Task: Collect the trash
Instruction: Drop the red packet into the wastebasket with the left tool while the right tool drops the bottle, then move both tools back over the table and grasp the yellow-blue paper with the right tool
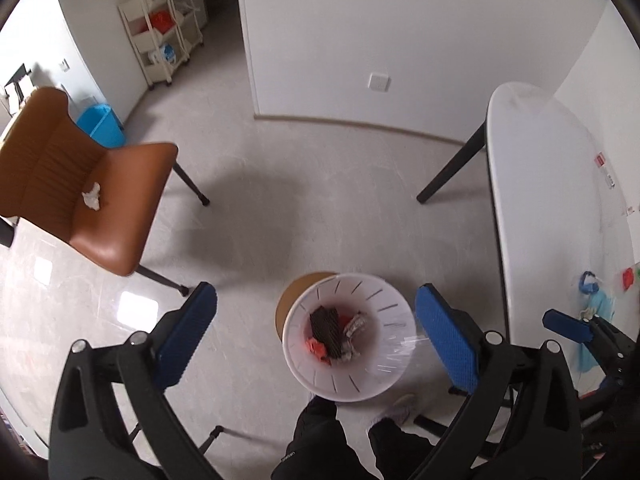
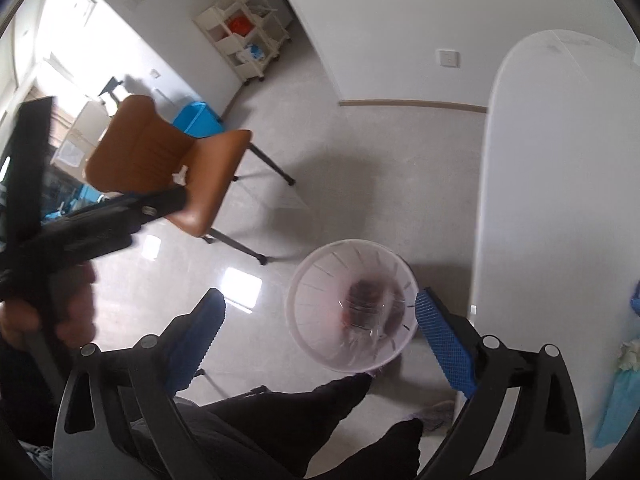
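Grippers (image 1: 316,340) (image 2: 320,332) gape — wastebasket (image 1: 348,384) below.

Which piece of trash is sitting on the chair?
The crumpled white tissue, alone on the seat of the brown chair. The other trash differs: the black and red scraps lie inside the white bin, and blue bits sit on the white table.

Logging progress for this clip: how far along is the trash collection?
Done: several scraps lie in the white bin. In hand: nothing; left gripper and right gripper are open and empty. Left: crumpled tissue on the brown chair.
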Motion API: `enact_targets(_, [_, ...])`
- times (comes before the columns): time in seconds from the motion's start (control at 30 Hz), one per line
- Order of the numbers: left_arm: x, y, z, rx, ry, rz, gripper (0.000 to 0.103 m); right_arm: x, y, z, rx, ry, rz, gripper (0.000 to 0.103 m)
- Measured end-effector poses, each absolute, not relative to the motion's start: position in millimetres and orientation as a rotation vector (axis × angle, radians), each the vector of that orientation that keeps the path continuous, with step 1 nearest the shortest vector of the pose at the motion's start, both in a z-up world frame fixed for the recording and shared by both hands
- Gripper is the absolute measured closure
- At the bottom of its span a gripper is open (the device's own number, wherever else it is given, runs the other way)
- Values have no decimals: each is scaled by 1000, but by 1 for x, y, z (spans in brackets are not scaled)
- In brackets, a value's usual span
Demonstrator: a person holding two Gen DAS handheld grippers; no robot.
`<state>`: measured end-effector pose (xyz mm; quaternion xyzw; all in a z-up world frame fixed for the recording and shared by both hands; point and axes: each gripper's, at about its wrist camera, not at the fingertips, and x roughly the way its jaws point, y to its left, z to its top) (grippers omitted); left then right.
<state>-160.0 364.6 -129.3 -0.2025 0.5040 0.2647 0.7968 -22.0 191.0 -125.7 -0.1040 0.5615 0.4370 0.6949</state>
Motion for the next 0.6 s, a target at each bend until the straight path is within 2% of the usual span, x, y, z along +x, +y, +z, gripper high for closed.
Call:
enact_targets(0.17, [-155, 341, -99, -439, 1019, 529, 8, 7, 140, -86, -110, 1181, 866, 3])
enact_targets(0.37, [-134, 297, -71, -409, 960, 458, 8, 33, 35, -27, 3, 1037, 693, 3])
enact_targets(0.6, [-94, 233, -62, -350, 951, 343, 8, 36, -48, -14, 59, 989, 553, 3])
